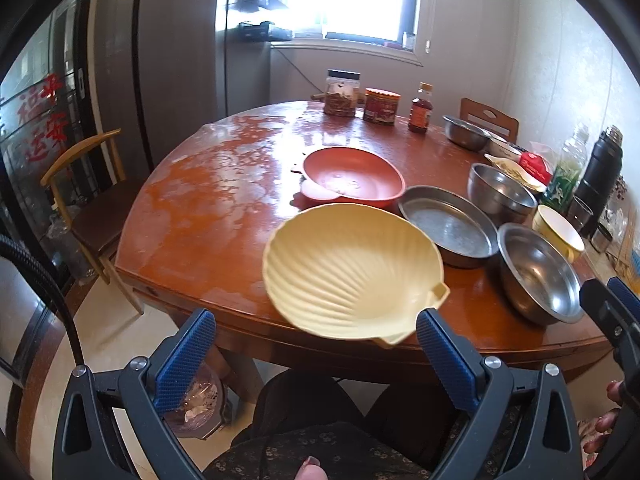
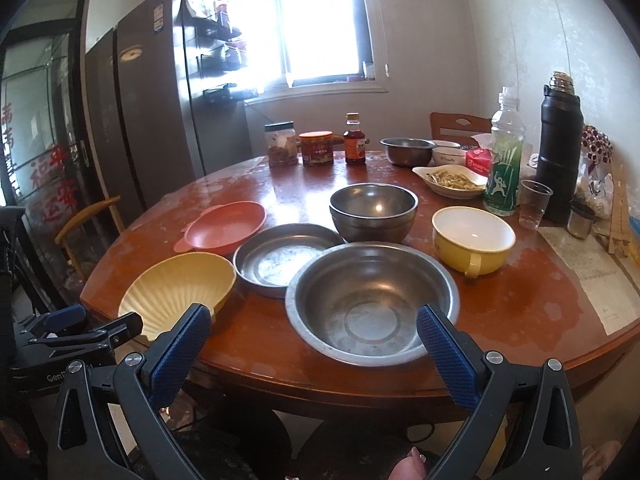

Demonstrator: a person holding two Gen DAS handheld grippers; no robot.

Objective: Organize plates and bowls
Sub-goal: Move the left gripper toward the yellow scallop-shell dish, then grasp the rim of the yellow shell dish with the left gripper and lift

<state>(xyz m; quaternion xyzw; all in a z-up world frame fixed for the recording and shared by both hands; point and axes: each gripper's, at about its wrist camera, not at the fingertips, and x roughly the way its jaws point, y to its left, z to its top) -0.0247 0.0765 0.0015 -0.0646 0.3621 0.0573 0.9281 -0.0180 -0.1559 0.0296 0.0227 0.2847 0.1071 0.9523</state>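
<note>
Steel bowls (image 2: pixel 374 300) and a flat pan (image 2: pixel 280 252) crowd the near right of the table (image 2: pixel 520 312), so we hover both claws wide and empty: left gripper (image 1: pixel 316 344) before the cream shell plate (image 1: pixel 352 272), right gripper (image 2: pixel 314 340) before the biggest bowl, likely to start nesting.

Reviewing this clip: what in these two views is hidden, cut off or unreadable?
- Stacked steel bowls, right wrist view: nested, so the count is unclear.
- Jar labels, both views: too small to read.
- White bowl, right wrist view: partly behind the far steel bowl and tissue pack.
- Window, both views: overexposed, nothing visible outside.
</note>
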